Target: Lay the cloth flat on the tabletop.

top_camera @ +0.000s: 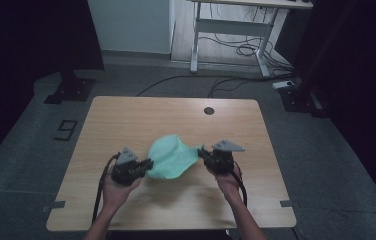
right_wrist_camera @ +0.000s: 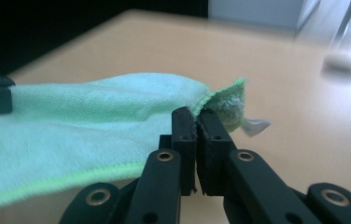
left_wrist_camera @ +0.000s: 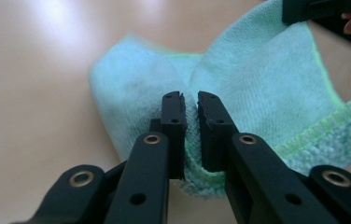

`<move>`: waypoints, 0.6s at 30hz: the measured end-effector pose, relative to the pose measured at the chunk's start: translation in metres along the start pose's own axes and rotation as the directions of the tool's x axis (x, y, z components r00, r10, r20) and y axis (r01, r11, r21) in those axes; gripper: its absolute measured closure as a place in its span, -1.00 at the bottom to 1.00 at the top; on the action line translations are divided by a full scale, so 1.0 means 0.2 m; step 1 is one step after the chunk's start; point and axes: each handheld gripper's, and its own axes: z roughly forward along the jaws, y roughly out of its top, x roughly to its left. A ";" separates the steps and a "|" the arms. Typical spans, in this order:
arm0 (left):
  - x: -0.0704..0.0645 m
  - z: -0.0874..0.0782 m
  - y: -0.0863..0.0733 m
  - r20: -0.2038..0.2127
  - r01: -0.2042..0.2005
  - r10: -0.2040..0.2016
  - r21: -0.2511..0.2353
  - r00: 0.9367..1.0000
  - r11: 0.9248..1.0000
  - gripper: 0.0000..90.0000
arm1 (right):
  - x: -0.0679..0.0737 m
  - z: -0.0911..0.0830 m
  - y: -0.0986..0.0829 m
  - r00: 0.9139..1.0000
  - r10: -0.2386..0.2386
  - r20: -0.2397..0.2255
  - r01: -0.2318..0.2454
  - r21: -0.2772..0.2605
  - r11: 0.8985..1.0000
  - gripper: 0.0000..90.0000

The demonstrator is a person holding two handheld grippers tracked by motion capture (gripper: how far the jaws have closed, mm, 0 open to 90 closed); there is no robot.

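My left gripper (left_wrist_camera: pixel 190 100) is closed on a fold of the cloth (top_camera: pixel 172 156), my right gripper (right_wrist_camera: pixel 196 116) pinches its hemmed corner; the clamped fabric is hidden between the jaws. The cloth hangs between them over the table (top_camera: pixel 126 115). A white tag (right_wrist_camera: pixel 256 125) behind the corner is blurred

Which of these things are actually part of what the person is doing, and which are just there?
In use:
green cloth
left gripper, shut on it
right gripper, shut on its corner

Just there:
table
desk frame
floor cables
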 end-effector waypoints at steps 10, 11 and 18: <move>-0.11 0.10 -0.17 0.048 0.007 -0.011 0.073 0.999 0.997 0.68 | -0.06 -0.03 -0.27 0.998 0.059 0.006 -0.059 0.088 0.994 0.84; -0.12 0.10 -0.17 0.051 0.002 -0.006 0.075 0.999 0.997 0.62 | -0.07 -0.03 -0.27 0.998 0.056 0.009 -0.057 0.084 0.995 0.84; -0.13 0.03 -0.13 0.065 -0.016 0.014 0.026 0.998 1.000 0.20 | -0.12 -0.04 -0.29 0.997 0.063 0.040 -0.066 0.092 0.994 0.82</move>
